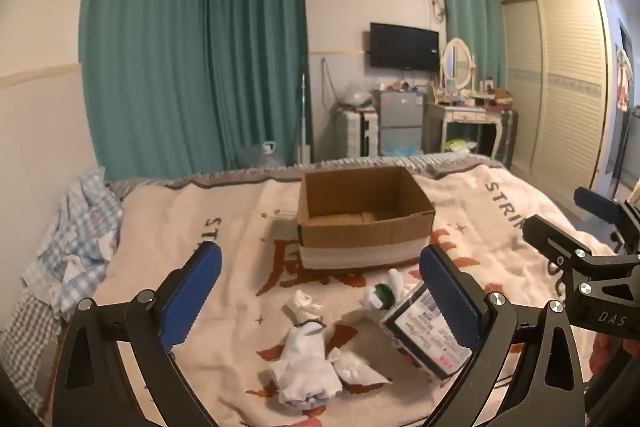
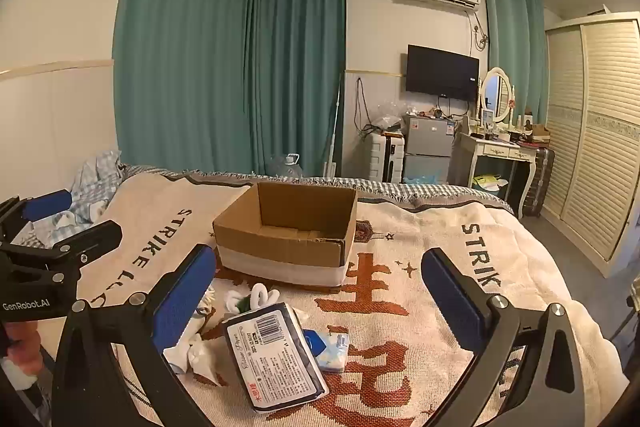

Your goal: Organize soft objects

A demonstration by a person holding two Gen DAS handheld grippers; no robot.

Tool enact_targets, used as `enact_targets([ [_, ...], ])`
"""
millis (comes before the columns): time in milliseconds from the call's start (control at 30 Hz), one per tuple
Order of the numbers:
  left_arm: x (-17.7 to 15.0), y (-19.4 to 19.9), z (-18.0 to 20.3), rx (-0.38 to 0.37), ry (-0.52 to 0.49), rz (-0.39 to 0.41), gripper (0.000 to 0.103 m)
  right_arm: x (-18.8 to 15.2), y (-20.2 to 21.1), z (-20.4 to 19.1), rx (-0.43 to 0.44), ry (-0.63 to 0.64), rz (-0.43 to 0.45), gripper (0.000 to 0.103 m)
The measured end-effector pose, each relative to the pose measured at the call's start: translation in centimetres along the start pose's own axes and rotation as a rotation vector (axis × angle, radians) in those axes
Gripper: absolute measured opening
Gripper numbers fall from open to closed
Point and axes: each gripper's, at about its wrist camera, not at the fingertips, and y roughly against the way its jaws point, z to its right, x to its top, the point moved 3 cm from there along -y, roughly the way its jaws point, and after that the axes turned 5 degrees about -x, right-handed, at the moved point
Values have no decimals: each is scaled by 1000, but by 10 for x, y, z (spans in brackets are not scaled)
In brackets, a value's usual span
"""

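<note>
A: Where do the socks [image 1: 306, 355] lie?
B: On the bed [image 1: 168, 227], low between the left gripper's [image 1: 320, 301] wide, empty fingers, nearer them than the right gripper's [image 2: 320, 301], also wide. The box [image 1: 364, 215] sits beyond.

Both wrist views toward shared box [image 1: 365, 215]

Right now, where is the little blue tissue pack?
In the right wrist view, the small tissue pack lies on the blanket, touching the right side of the big paper pack, nearer the camera than the box.
</note>
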Motion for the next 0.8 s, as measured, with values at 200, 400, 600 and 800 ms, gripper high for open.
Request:
enact_targets([
  [200,-1,-3,-1,-5,0,4,102,0,0,0,0,1,6,103],
  [400,-3,-4,1,5,-5,1,102,0,0,-1,-2,4,2,103],
  [600,-4,1,1,4,-5,3,102,-1,1,1,-7,2,3,103],
  [800,-3,2,0,2,1,-3,102,-3,1,1,-7,3,2,103],
])
